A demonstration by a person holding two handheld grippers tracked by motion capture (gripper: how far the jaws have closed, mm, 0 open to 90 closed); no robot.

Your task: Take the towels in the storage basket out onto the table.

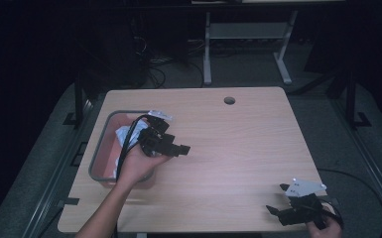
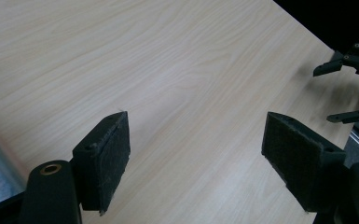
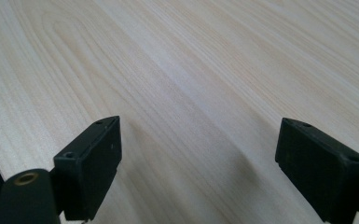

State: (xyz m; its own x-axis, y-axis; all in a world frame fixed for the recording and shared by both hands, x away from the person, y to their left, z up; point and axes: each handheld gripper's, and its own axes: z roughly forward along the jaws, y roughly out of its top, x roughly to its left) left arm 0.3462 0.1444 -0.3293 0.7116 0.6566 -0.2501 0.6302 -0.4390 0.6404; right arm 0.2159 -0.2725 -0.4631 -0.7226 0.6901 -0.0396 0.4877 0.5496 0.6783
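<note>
Left black two-jaw gripper (image 1: 178,148) held beside grey-rimmed rectangular bin (image 1: 100,144), jaws spread, empty. Right black two-jaw gripper (image 1: 277,199) low above pale wooden table (image 1: 238,144), jaws spread.

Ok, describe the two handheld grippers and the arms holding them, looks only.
Both are black, blocky tools. The left claw ends in two flat rectangular jaws faced with dark, fuzzy-looking pads, a brass-coloured ring near one jaw's base. A black cable loops from it over the hand. The right claw looks the same, with smoother pads, and carries a grey three-cornered plate. The left forearm is bare, no sleeve.
</note>
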